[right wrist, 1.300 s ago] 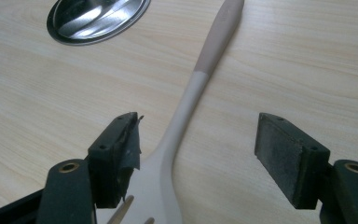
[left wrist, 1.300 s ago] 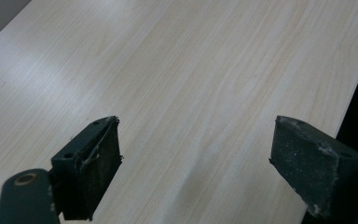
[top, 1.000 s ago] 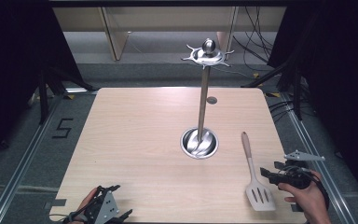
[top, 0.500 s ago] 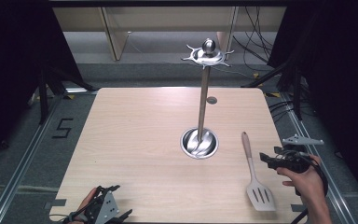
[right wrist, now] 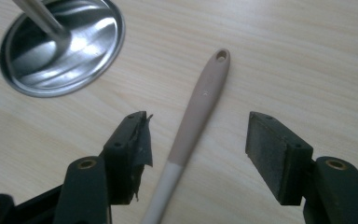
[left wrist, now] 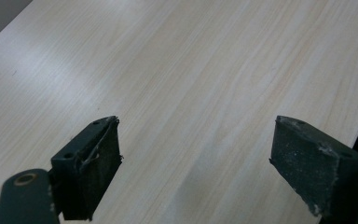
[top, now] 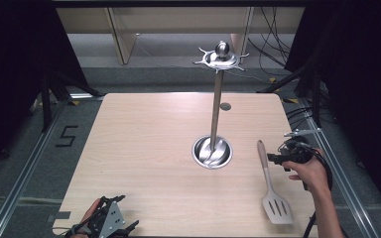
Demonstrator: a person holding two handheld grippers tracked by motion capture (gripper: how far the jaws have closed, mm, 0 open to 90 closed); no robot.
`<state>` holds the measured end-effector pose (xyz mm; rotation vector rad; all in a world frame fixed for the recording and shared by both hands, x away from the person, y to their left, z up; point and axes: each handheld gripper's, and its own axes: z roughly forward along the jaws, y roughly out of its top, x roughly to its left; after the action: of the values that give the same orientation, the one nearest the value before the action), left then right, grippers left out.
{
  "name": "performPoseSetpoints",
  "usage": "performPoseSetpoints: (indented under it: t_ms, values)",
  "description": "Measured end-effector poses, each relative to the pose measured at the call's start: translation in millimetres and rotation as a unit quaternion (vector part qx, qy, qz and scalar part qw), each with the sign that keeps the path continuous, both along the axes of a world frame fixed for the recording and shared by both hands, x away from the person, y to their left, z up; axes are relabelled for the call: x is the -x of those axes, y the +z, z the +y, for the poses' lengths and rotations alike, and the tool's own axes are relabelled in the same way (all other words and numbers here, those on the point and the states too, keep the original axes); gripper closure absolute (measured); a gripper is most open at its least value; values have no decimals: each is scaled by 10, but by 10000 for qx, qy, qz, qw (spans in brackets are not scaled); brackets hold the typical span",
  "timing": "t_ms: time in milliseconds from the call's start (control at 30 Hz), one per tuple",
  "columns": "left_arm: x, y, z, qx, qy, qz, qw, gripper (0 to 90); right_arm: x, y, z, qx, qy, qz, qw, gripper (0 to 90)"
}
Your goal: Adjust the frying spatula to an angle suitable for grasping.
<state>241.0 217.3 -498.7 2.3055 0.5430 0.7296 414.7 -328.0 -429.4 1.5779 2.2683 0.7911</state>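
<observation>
While our right tongs (right wrist: 196,140) gape astride the spatula (right wrist: 193,121) handle, nothing is lifted yet; left tongs (left wrist: 209,163) wait apart over bare surface (top: 144,144).

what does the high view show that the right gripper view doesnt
High view alone: the stand's tall pole and hooked top, the slotted blade of the spatula, the small round disc on the far table, the left gripper at the near edge, and the floor with a 5 marked on it.

Right gripper view alone: the hanging hole at the handle's tip, and the right gripper with open jaws either side of the handle.

Both: the wooden table, the stand's round steel base, and the spatula's handle.
</observation>
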Motion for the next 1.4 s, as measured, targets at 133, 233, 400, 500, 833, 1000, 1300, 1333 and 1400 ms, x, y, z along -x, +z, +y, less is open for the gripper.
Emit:
performPoseSetpoints:
  t_ms: [133, 233, 400, 500, 833, 1000, 1300, 1333, 1400]
  values:
    - [-2, -7, -6, -14, 26, -62, 10000, 151, -192, -111, 81, 181, 103, 97, 9997, 422]
    - [-1, 21, 11, -88, -88, 28, 9999, 151, -303, -152, 131, 309, 104, 304, 9990, 428]
    - [-1, -5, -10, 41, 51, -112, 9999, 151, -443, -192, 204, 333, -145, 738, 9966, 460]
    - [7, 7, -3, -3, -49, -27, 10000, 151, -492, -233, 214, 386, -160, 896, 9951, 475]
    - [-3, -8, -10, 59, 17, -72, 10000, 151, -586, -303, 246, 536, -172, 1073, 9926, 514]
    - [7, 1, -10, 52, -33, -44, 10000, 151, -616, -347, 265, 558, -242, 1256, 9902, 533]
    - [2, -4, -10, 118, -11, -24, 9999, 151, -657, -421, 324, 619, -274, 1522, 9860, 547]
    - [6, -1, -11, 104, -6, -7, 9999, 151, -672, -444, 307, 751, -207, 1454, 9863, 546]
    - [11, 5, -11, 106, -37, 19, 9999, 151, -680, -447, 320, 745, -171, 1437, 9867, 568]
